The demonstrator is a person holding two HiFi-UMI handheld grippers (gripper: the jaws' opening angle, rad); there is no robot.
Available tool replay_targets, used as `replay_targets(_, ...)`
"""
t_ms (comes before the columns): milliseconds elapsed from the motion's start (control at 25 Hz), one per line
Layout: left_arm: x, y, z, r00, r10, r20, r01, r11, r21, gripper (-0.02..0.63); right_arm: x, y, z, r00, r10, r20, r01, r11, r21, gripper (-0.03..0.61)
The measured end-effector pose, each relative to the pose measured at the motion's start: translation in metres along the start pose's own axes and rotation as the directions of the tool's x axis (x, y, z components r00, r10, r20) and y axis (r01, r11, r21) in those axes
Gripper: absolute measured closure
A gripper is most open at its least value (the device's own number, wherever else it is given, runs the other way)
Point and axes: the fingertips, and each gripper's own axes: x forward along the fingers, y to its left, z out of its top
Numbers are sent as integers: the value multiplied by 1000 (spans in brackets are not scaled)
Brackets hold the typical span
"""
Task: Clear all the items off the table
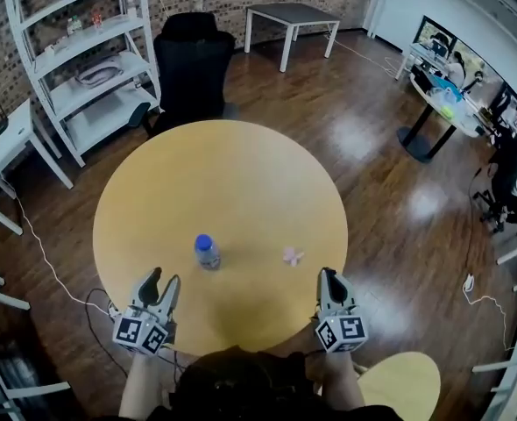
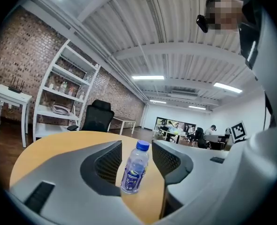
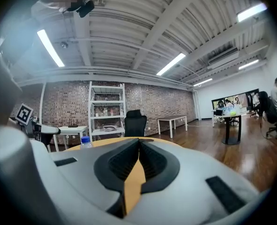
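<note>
On the counter [image 1: 232,174] a bottle [image 1: 207,252] stands upright, left of a small item [image 1: 292,255], both towards the near edge, the left claw [image 1: 160,280] before the bottle, the right claw [image 1: 329,276] before the item, a chair [image 1: 191,64] behind the far edge.

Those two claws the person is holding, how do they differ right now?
The left claw has its jaws apart; the right claw has its jaws shut together. The left claw is lined up on the water bottle, not yet touching it; the right claw has nothing between its jaws. Both hover at the near edge of the round table.
</note>
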Motion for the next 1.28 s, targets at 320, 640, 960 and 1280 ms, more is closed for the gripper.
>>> replay_targets(320,39,-4,-26,995,-37,-94,34,999,-32,314,1,3,-39,996,5,-92,0,999,50,572)
replay_targets(640,73,2,-65,979,-35,-199,30,999,-31,314,14,25,-83,976,75,-202,-47,988,144,572)
replay_targets(960,102,-1,-105,962,-43,-269,40,999,-17,195,13,53,-115,945,158,-286,-108,978,181,574)
replay_targets(1280,124,6,-120,968,-3,-249,8,1000,17,195,3,46,-133,922,146,-359,-119,988,95,572)
